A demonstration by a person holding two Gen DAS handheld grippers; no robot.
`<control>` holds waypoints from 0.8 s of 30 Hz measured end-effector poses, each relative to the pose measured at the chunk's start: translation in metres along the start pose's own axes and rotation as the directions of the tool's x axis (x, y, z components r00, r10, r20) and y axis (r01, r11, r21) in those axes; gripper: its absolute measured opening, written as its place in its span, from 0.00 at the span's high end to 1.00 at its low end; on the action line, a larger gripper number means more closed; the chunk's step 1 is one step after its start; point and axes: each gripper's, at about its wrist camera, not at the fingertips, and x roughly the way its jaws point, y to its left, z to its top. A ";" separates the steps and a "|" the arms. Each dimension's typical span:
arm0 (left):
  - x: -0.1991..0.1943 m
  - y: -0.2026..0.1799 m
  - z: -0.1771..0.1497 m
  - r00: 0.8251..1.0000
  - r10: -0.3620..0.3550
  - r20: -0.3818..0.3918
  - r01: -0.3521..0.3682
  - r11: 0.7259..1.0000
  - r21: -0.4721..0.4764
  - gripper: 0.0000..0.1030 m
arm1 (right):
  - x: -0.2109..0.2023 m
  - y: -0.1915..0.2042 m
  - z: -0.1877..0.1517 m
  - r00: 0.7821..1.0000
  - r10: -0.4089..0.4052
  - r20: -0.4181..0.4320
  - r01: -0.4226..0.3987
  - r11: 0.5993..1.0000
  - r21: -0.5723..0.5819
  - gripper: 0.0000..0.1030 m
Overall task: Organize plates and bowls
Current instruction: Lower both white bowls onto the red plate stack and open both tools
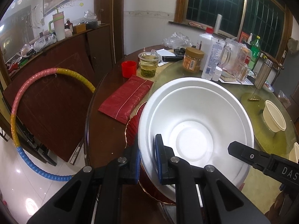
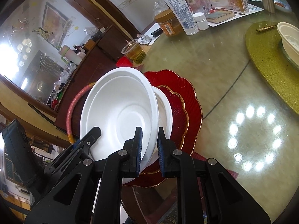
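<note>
L gripper [image 1: 147, 157] & R gripper [image 2: 149, 147] clamp white bowl [image 1: 196, 123] rim; red plates [image 2: 188, 100] beneath, cup [image 1: 147, 65] nearby.

Dark barred window [image 1: 233, 5] far beyond jaws; wooden sideboard [image 1: 61, 56] left; glossy white floor [image 1: 22, 177] below; ceiling lights reflected on counter [image 2: 214, 74].

Showing on round table: 2 grippers, left [image 1: 147, 160] and right [image 2: 149, 149], each clamping rim of 1 white foam bowl [image 1: 196, 128]. Sitting beneath: 2 red scalloped plates, large [image 2: 194, 100] and small [image 2: 179, 108]. Standing farther off: 2 cream plastic bowls [image 1: 273, 116] [image 1: 295, 153], 1 red cup [image 1: 129, 69], 1 clear cup of tea [image 1: 148, 64], 1 amber jar [image 1: 192, 59].
</note>
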 end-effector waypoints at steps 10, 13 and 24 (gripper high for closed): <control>0.008 -0.002 -0.002 1.000 0.001 -0.027 -0.001 1.000 -0.001 0.88 | 0.004 -0.004 0.001 1.000 -0.006 -0.014 0.007 1.000 0.012 0.84; 0.010 -0.003 -0.002 0.999 0.000 -0.035 0.000 1.000 0.002 0.87 | 0.004 -0.006 0.002 1.000 -0.009 -0.010 0.010 1.000 0.019 0.84; 0.014 -0.005 0.001 0.999 -0.004 -0.041 0.003 1.000 -0.018 0.87 | 0.006 -0.015 0.005 1.000 -0.002 -0.017 0.003 0.998 0.062 0.83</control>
